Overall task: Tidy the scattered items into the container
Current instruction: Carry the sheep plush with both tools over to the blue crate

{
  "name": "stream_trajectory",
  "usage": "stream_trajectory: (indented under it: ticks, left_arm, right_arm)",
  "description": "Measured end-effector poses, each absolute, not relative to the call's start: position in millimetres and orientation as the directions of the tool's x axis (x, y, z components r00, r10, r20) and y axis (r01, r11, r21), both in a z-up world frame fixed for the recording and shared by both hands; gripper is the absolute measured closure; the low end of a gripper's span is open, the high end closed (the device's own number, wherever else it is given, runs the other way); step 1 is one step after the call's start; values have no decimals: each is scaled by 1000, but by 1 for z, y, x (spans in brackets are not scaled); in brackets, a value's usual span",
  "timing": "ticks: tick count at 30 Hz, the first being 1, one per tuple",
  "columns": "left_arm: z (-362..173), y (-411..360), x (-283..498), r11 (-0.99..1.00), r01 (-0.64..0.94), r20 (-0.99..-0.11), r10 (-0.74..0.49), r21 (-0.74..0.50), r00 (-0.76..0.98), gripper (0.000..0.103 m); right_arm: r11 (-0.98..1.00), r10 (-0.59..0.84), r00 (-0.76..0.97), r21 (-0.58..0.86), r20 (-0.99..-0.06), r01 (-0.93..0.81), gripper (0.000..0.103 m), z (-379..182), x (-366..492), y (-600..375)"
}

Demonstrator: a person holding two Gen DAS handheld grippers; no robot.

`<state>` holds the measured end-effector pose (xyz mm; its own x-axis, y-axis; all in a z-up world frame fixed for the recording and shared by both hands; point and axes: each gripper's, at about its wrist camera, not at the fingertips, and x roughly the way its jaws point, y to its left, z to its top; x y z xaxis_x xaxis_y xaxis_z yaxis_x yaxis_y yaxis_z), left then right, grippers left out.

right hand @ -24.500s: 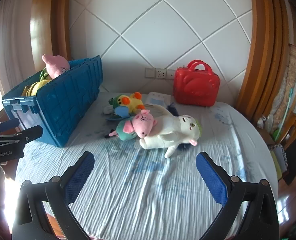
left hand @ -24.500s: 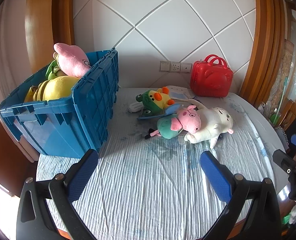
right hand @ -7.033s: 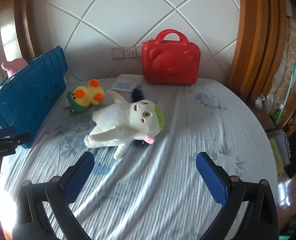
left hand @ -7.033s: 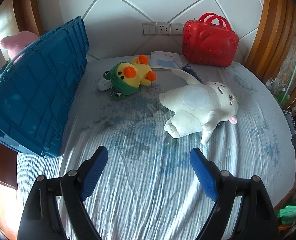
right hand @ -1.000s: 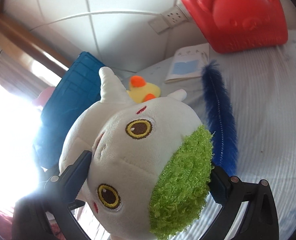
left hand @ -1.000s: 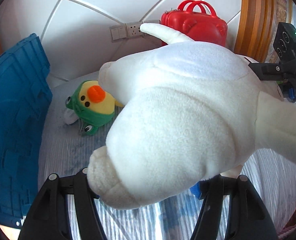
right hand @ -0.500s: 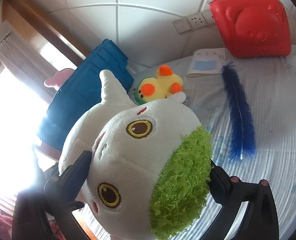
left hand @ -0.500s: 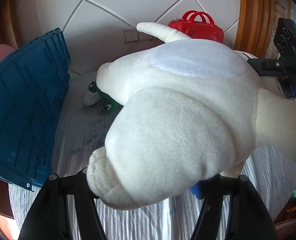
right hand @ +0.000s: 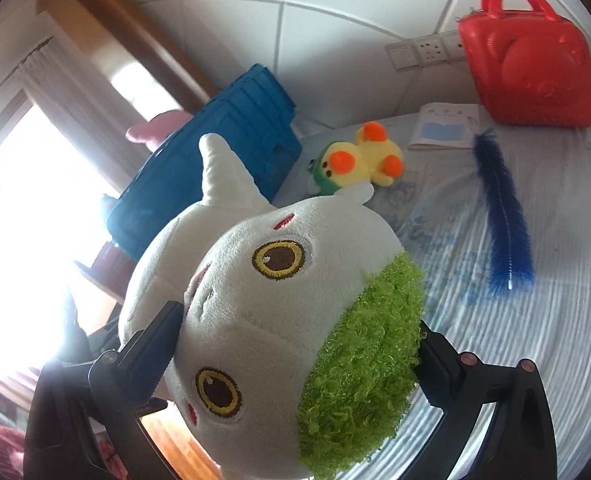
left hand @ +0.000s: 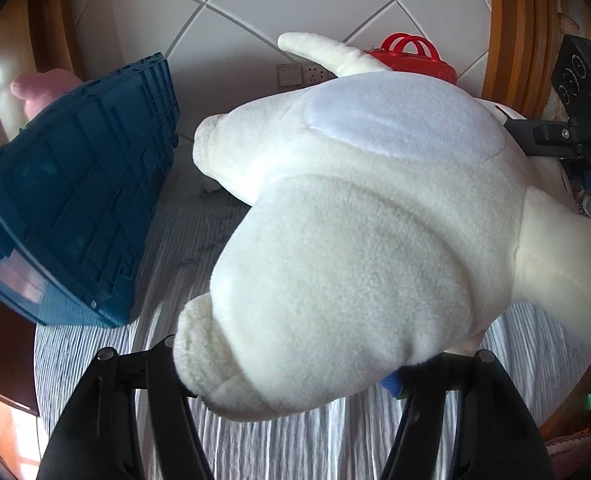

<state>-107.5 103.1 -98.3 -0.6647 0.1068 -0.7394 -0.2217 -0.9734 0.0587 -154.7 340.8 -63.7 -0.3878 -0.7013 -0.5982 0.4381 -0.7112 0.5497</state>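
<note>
A big white plush animal (left hand: pixel 359 216) with a green curly patch on its head (right hand: pixel 359 360) hangs in the air over the bed. My left gripper (left hand: pixel 287 372) is shut on its rear body. My right gripper (right hand: pixel 295 344) is shut on its head, one pad on each side. The blue crate (left hand: pixel 79 200) stands to the left, with a pink plush (left hand: pixel 43 88) poking above its rim. In the right wrist view the blue crate (right hand: pixel 215 144) lies behind the plush's horn. A yellow and green duck plush (right hand: pixel 359 164) lies on the bed near the crate.
A red bear-shaped case (right hand: pixel 527 60) stands against the tiled wall at the back. A booklet (right hand: pixel 443 126) and a long blue feather (right hand: pixel 503 212) lie on the striped sheet (right hand: pixel 535 320). A bright window (right hand: pixel 23 220) fills the left. Wooden frames flank the wall.
Both grippers carried the white plush leftward and a little up, toward the blue crate. The crate looks larger in both views, and the duck plush is now hidden behind the plush in the left view.
</note>
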Motion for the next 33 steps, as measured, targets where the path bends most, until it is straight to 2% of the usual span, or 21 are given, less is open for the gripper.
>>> stream_trajectory:
  ticks: [12, 22, 33]
  left_arm:
    - [-87, 88, -19, -997, -1, -727, -56, 78, -685, 41]
    - [-82, 32, 53, -984, 156, -720, -170, 86, -673, 41]
    - [-77, -50, 126, -976, 196, -711, -206, 98, -673, 41]
  right_arm:
    - [-592, -774, -235, 539, -588, 599, 0, -54, -120, 315]
    - [-473, -810, -105, 538, -576, 698, 0, -51, -74, 250]
    - [-424, -819, -54, 538, -572, 729, 0, -50, -7, 160]
